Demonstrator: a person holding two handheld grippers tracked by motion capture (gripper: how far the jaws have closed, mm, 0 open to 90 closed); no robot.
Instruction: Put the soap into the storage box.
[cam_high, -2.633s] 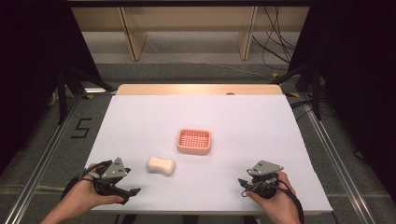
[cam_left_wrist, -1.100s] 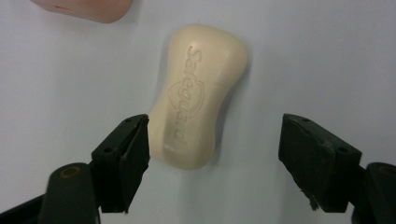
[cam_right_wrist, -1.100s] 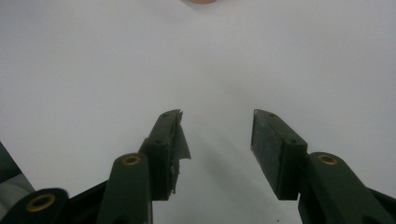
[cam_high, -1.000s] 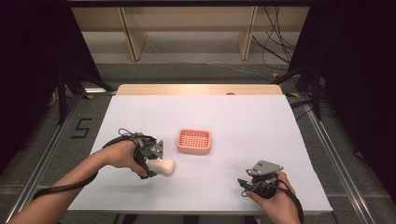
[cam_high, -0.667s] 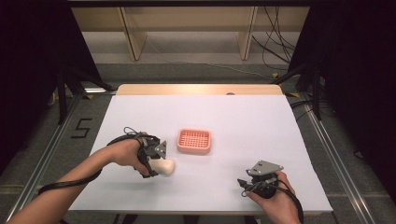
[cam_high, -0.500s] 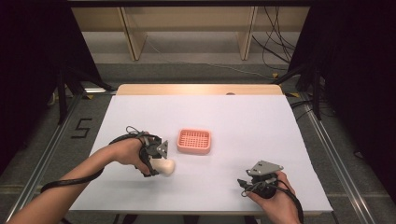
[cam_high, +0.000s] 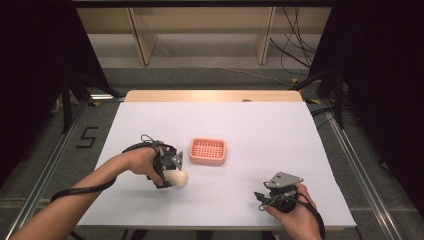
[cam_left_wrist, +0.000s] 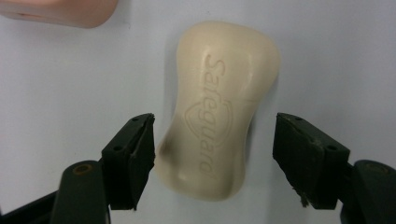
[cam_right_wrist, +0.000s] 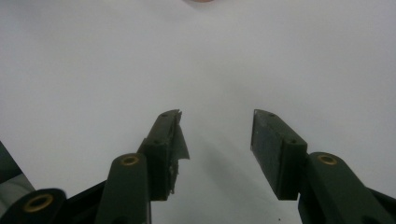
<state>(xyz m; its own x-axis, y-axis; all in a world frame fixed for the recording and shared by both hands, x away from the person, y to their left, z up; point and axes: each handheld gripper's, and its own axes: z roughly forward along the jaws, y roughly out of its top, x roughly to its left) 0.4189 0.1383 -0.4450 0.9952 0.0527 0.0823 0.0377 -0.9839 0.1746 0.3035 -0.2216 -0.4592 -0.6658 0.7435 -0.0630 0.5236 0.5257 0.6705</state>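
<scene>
I see the worktop (cam_high: 280, 135) covered in a white sheet, with a strip of bare wood along its far edge. Near the middle of it sits a pink soap dish (cam_high: 208, 151) with a gridded top, and one corner of that dish also shows at the upper left of the left gripper view (cam_left_wrist: 60, 11).

My left hand (cam_high: 137, 161) reaches in from the lower left and holds the left tongs (cam_left_wrist: 212, 154) just beside the dish, on its near left. My right hand (cam_high: 292, 207) rests near the front edge, well apart from the dish, with the right tongs (cam_right_wrist: 215, 149) pointing toward the left.

A cream bar of soap (cam_left_wrist: 219, 107) lies flat on the white sheet, with raised lettering on its upper face. In the left gripper view the left tongs stand spread, one jaw on each side of the bar's near end; the left jaw is right at the soap's edge, the right jaw has a gap to it.

The right tongs are spread apart too, with bare white sheet between the jaws.
</scene>
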